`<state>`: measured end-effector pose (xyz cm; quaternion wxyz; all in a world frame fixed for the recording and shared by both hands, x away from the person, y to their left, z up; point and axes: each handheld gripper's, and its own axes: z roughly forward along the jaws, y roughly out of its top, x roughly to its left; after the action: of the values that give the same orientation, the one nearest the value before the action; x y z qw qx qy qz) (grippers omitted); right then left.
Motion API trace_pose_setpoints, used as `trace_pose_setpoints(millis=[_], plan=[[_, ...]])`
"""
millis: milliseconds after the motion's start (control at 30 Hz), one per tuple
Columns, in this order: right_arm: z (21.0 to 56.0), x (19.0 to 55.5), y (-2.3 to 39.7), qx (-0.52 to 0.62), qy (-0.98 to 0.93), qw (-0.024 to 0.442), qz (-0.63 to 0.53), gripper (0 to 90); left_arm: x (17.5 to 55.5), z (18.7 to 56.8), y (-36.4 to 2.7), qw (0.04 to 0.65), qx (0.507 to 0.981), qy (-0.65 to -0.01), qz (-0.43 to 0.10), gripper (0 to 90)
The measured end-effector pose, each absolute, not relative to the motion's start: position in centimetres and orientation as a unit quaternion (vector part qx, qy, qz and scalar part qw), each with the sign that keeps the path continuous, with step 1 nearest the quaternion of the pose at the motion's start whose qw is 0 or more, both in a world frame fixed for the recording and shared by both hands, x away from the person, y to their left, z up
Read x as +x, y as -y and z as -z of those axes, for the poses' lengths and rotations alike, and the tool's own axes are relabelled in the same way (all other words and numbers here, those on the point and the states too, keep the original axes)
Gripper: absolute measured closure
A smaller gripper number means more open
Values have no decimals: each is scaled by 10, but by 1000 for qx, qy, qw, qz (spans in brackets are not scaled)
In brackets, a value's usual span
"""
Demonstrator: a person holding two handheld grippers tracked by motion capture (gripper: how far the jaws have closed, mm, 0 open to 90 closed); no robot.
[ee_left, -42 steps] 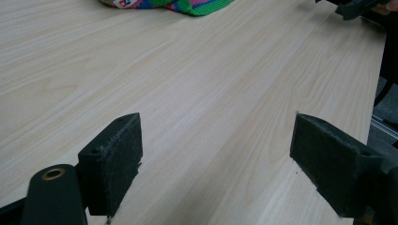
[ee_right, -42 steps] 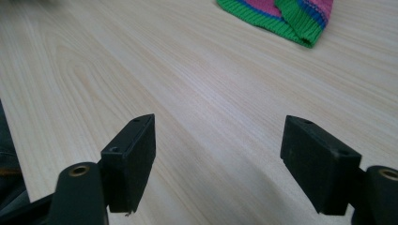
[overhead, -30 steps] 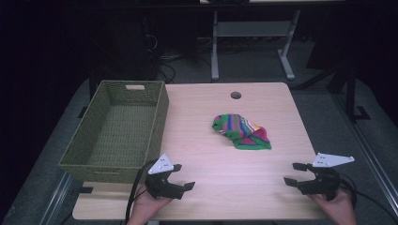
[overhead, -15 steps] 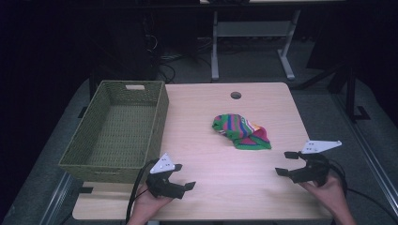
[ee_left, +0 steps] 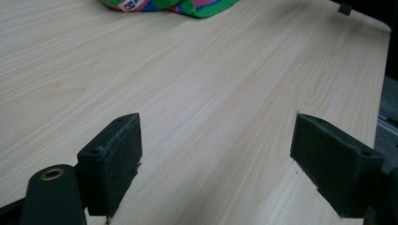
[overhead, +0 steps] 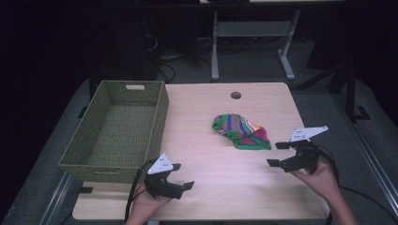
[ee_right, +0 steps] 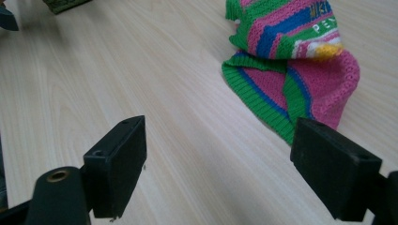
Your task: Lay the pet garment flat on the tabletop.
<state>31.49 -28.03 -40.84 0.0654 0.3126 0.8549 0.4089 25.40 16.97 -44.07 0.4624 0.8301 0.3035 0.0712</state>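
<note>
The striped knitted cloth [overhead: 241, 132] lies crumpled on the worktop [overhead: 206, 154], right of centre and well apart from the green woven basket [overhead: 117, 133] at the left, which holds nothing. No part of the work is done: the cloth is untouched. The right hand-held gripper [overhead: 280, 154] stands just beside the cloth's near edge, its jaws having just been opening and now wide with nothing between them. The left hand-held gripper [overhead: 183, 177] rests near the basket's front corner, jaws apart and empty. Grasping and moving the cloth remain, probably into the basket.
</note>
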Motion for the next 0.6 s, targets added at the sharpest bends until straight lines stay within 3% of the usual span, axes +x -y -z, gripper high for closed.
trace_pose_setpoints(millis=[600], plan=[[375,357,256,293,-867,54,-399,186,254,442,-167,465,832,-297,-62,166]])
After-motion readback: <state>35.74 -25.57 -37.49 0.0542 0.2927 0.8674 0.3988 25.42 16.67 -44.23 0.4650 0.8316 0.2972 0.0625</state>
